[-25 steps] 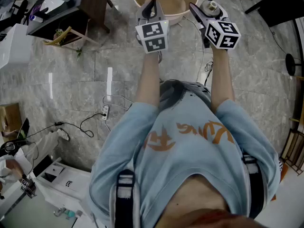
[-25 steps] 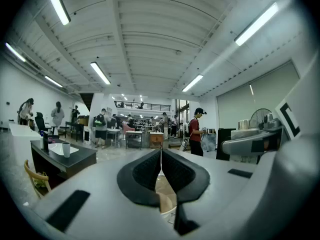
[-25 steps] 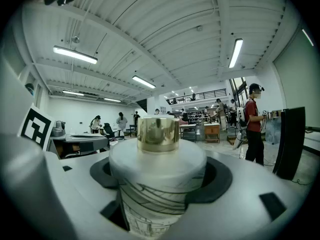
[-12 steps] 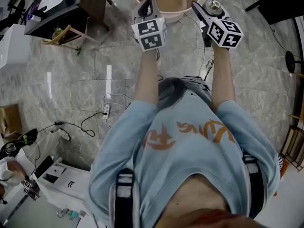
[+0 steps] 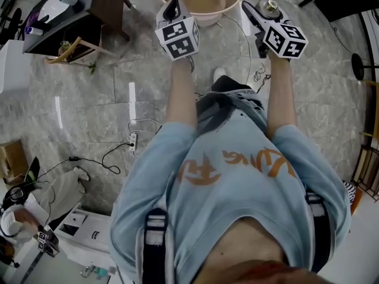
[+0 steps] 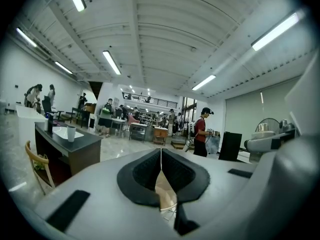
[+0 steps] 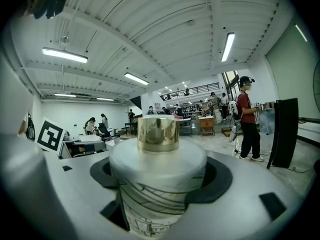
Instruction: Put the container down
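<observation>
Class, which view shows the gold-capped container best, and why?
The right gripper view: the container fills the centre, clamped between the jaws, gold cap and line drawings clear. The head view shows only its top. The left gripper view misses it.

Head view steeply down, gripper views level, outward

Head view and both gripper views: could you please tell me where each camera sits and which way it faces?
Head view: on the person's head, facing steeply down at the floor; shows arms, shirt, left gripper, right gripper.
Left gripper view: on the left gripper, facing across a hall; shows its shut jaws.
Right gripper view: on the right gripper, facing across the hall; its jaws hold a container.
Shared: both gripper views show a person in red.
</observation>
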